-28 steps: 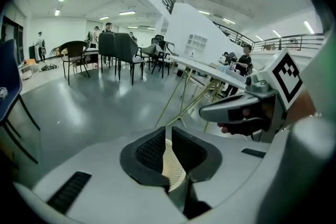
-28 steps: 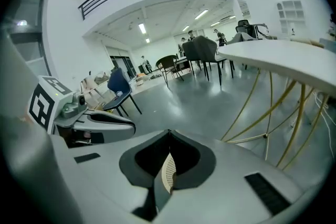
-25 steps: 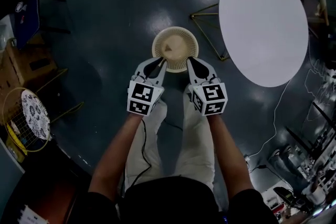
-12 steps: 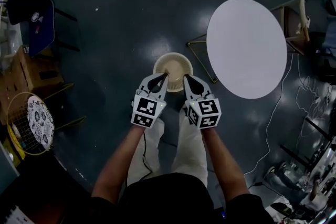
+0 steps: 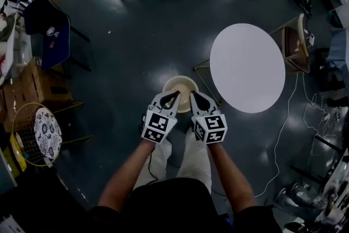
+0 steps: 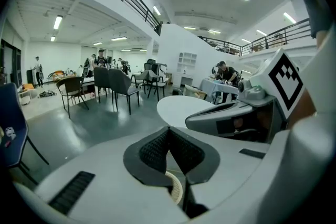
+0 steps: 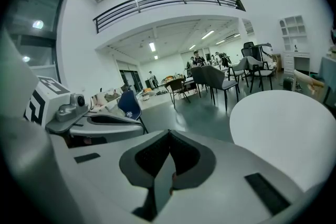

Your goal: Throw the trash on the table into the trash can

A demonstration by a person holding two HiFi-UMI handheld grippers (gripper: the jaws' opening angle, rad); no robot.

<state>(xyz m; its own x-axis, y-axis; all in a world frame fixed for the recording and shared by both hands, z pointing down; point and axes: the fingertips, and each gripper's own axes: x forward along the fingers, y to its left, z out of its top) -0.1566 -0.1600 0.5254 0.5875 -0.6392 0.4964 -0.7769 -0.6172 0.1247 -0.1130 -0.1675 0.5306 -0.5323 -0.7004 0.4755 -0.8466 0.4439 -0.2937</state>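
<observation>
I see both tools held out ahead of the person, side by side over the dark floor. The left gripper (image 5: 175, 95) is closed tight: in its own view the black pads meet at the tip with nothing between them. The right gripper (image 5: 192, 95) is closed the same way, pads together and empty. The trash can (image 5: 180, 78), a beige round one, stands on the floor just beyond the two tips, which overlap its near rim in the head view. I cannot tell from there whether they touch it. In the left gripper view a strip of its ribbed beige rim shows low down, behind the closed pads. I cannot make out what lies inside the can. The round white table (image 5: 248, 68) stands just right of the can, its gold legs (image 5: 203, 69) showing between the two. A white cable (image 5: 281, 136) runs across the floor right of the person. Far to the left I see a blue chair (image 5: 49, 30), a cardboard box (image 5: 27, 90) and a wire basket (image 5: 24, 136), all well apart from the can.
</observation>
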